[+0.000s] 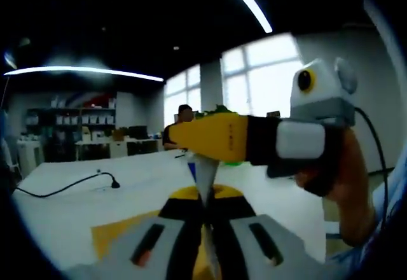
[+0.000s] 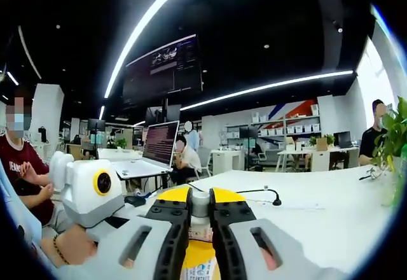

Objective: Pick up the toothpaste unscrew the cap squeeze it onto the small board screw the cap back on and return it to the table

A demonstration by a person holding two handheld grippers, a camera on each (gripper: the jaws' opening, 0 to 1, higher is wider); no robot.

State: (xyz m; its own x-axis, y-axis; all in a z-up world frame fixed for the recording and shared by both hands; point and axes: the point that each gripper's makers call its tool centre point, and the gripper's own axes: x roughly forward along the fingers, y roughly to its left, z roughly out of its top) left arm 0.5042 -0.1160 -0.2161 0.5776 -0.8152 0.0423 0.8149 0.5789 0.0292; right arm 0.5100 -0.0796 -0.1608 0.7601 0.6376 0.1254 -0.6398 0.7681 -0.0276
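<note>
In the left gripper view my left gripper (image 1: 206, 205) is shut on the flat, whitish tail of the toothpaste tube (image 1: 205, 177), which rises edge-on from the jaws. Across its top lies the right gripper (image 1: 191, 135), yellow and black and held by a hand (image 1: 340, 184); it hides the tube's upper end. In the right gripper view my right gripper (image 2: 200, 207) is shut on the tube's white cap (image 2: 200, 203), with the yellow and white tube body (image 2: 199, 262) just below. The yellow small board (image 1: 117, 232) lies flat on the white table (image 1: 146, 188) under the grippers.
A black cable (image 1: 63, 188) (image 2: 254, 192) snakes over the table. A leafy plant (image 2: 394, 137) stands at its right end. An open laptop (image 2: 159, 143) sits on a desk behind, and people sit at left (image 2: 25, 165) and beyond the table (image 1: 181, 124).
</note>
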